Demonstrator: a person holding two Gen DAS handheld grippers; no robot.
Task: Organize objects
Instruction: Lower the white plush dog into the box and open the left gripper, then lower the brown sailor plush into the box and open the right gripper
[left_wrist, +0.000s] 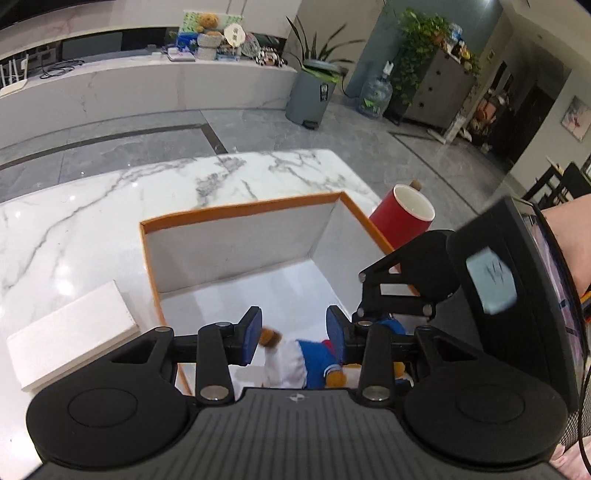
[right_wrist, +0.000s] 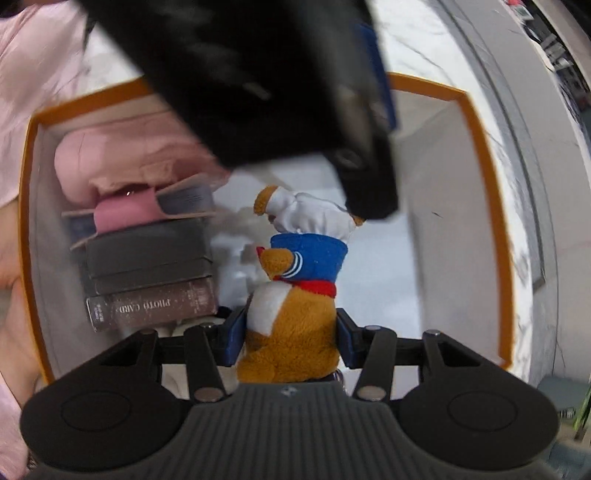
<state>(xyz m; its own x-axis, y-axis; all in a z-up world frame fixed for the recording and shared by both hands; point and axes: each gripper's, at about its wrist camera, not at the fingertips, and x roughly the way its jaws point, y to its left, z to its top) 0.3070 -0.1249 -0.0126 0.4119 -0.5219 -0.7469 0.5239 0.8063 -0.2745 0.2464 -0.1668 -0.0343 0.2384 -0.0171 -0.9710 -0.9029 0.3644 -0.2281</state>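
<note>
Right gripper (right_wrist: 291, 338), jaws clamped on the plush bear (right_wrist: 295, 295), points down into the orange-rimmed box (right_wrist: 491, 206); the bear's long axis runs up-frame toward bare floor, books (right_wrist: 147, 269) at left. Left gripper (left_wrist: 294, 336), part-open and empty, hovers nearby.

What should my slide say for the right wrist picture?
Right gripper holds a plush bear over the orange-rimmed box.

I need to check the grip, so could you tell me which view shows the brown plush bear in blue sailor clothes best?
The right wrist view: the brown plush bear fills the centre, clamped between the right gripper's pads. The left wrist view shows only blurred parts of it.
</note>
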